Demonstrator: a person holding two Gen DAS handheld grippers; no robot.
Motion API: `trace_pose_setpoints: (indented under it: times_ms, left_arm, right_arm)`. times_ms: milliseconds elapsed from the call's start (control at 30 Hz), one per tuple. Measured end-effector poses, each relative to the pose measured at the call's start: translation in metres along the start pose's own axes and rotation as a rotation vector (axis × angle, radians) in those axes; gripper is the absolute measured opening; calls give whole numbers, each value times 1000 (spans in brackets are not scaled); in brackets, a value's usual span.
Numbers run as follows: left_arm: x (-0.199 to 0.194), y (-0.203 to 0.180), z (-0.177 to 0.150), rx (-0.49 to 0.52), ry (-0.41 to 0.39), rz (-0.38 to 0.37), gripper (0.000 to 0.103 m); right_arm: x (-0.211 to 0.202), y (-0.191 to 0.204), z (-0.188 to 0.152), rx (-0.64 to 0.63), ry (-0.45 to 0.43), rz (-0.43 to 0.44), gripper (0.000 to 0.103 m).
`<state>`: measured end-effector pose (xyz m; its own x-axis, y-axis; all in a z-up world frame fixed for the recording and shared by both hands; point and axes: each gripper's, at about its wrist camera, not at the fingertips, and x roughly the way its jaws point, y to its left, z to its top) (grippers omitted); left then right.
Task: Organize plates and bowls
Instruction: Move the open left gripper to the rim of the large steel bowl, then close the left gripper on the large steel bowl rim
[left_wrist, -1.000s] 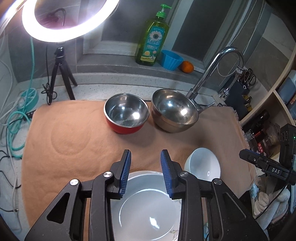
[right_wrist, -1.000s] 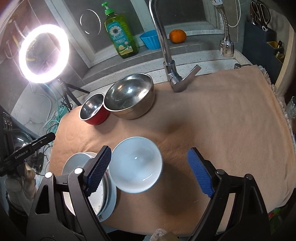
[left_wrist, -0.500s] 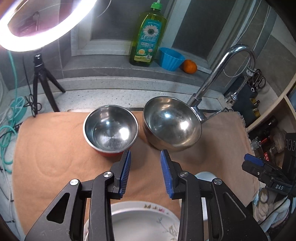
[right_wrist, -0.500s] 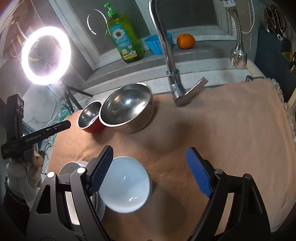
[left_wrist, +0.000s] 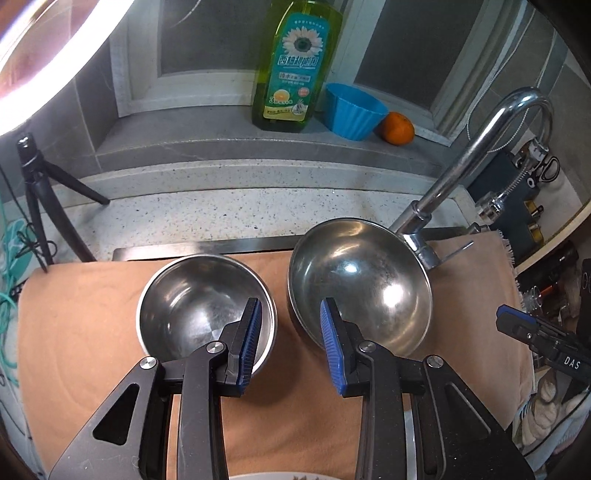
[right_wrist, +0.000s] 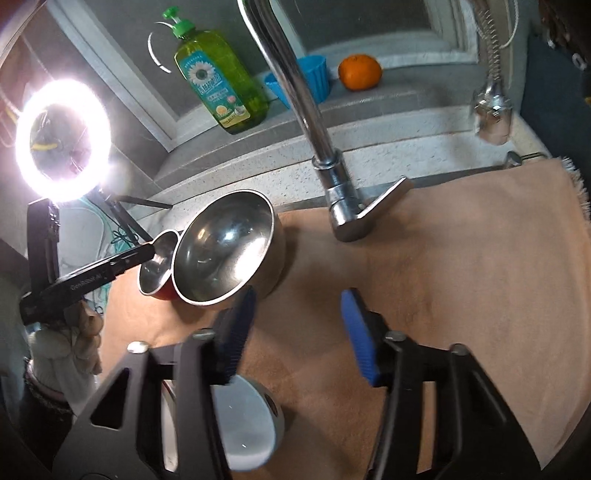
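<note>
Bowls sit side by side at the back of the tan cloth on the table (left_wrist: 92, 314): the small red-sided steel bowl (left_wrist: 192, 306) on the left, touching or nearly touching the large steel bowl (left_wrist: 364, 284) by the faucet (left_wrist: 461, 177). The left gripper (left_wrist: 290, 339) hovers just in front of them with its fingers apart and empty, the left finger over the small bowl's right rim, so that bowl looks to be the next pick. The right gripper (right_wrist: 299, 332), also apart and empty, points at bare cloth right of the large bowl, with the white bowl (right_wrist: 247, 428) below its left finger.
</note>
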<state>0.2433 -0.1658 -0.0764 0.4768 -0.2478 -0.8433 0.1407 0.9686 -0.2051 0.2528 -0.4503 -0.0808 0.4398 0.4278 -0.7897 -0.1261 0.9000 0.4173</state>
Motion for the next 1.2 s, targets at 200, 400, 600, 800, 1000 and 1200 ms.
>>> trace_pose_setpoints:
  times_ms: [200, 400, 600, 800, 1000, 1200]
  left_arm:
    - [16, 5, 17, 0, 40, -21, 22]
    - [36, 7, 30, -2, 102, -47, 19]
    - [48, 9, 34, 1, 143, -55, 14]
    - [54, 3, 36, 38, 162, -51, 12]
    - [60, 3, 37, 52, 177, -38, 11]
    - [67, 1, 36, 80, 201, -31, 9]
  right_arm:
    - [21, 7, 15, -3, 35, 28, 33]
    - [43, 8, 28, 53, 79, 71, 26]
    - [57, 15, 30, 72, 105, 80, 25]
    - [71, 18, 28, 87, 136, 74, 17]
    - [80, 21, 26, 95, 149, 56, 14]
    - [84, 19, 29, 102, 149, 28, 13]
